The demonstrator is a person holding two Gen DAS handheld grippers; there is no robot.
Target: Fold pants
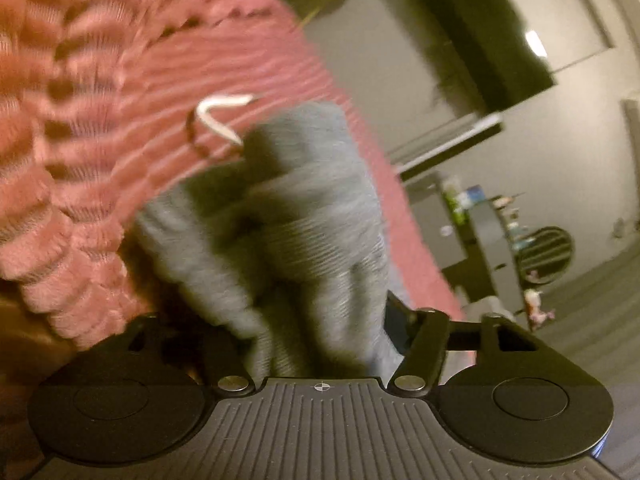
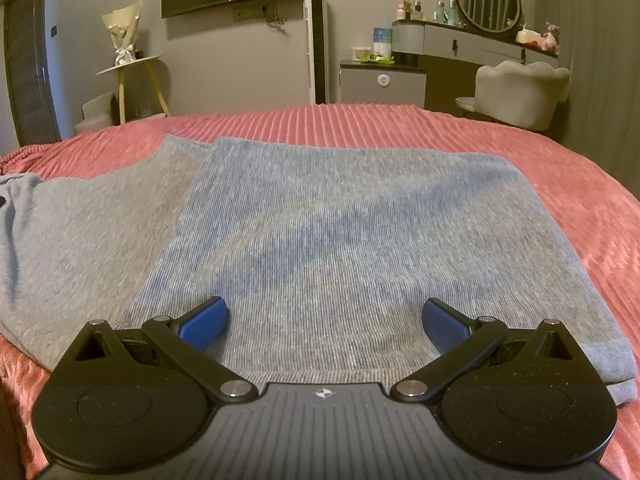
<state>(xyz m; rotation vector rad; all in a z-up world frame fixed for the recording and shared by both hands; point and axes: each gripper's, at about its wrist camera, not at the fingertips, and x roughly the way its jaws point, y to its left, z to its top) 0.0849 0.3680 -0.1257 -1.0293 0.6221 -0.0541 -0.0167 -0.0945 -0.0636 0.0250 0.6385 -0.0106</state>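
Pants (image 2: 320, 240) lie part-folded on the bed (image 2: 580, 184), my right tool (image 2: 325, 326) spread above them, my left tool (image 1: 316, 320) bunched in cloth, grip unclear through blur; I judge a shallow bite would slip and undo the fold.

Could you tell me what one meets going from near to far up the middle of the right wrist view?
Right gripper, open → grey pants → pink bedspread → white tower fan by the wall.
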